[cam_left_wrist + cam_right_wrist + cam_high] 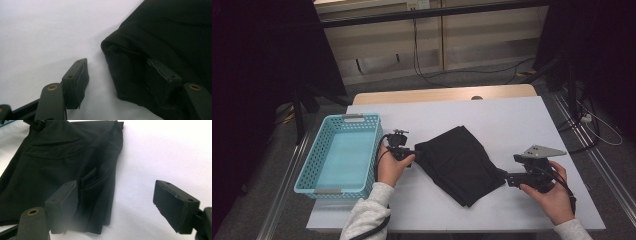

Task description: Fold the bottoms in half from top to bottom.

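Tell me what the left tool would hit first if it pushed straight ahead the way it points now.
Most likely the folded black garment: the left tool stands open, one jaw already over the cloth's near corner, the other over bare white table. Depth is hard to judge.

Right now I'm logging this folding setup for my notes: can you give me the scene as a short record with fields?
surface: white table
item in work: folded black garment, lying flat at the middle of the table
container: turquoise basket, left of the garment, nothing in it
left gripper: open, at the garment's left corner
right gripper: open, at the garment's right edge
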### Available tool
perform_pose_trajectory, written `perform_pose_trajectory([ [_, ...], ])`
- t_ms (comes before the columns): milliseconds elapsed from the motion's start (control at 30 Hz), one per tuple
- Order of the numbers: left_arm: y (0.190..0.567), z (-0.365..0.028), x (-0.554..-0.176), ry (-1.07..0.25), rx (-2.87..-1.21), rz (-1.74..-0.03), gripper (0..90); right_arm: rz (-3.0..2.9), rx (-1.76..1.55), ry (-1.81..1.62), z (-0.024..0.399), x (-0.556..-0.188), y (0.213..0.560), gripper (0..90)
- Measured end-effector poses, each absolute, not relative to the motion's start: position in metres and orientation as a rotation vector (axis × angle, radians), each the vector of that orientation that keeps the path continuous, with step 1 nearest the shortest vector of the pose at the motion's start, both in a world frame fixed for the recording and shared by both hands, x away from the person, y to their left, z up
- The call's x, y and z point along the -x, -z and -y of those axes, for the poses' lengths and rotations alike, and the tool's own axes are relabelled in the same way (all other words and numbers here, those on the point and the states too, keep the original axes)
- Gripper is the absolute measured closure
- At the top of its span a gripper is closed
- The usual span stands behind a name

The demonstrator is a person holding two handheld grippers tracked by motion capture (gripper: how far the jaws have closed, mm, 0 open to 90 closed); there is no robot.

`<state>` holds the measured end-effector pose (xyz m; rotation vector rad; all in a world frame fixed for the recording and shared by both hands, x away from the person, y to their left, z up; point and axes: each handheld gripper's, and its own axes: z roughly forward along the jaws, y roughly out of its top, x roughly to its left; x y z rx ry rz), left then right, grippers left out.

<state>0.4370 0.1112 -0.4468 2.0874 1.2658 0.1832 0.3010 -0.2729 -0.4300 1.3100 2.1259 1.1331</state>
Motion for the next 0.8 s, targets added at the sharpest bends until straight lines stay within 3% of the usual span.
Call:
perform_pose_trajectory([
  [300,0.443,-0.104,-0.432,-0.057,-2.101,-1.337,81.2,-2.13,-1.303,-1.131,0.271,-0.301,0.43,20.1],
  [800,0.437,-0.112,-0.456,-0.089,-2.045,-1.375,83.2,-2.141,-1.361,-1.161,0.239,-0.317,0.438,19.2],
])
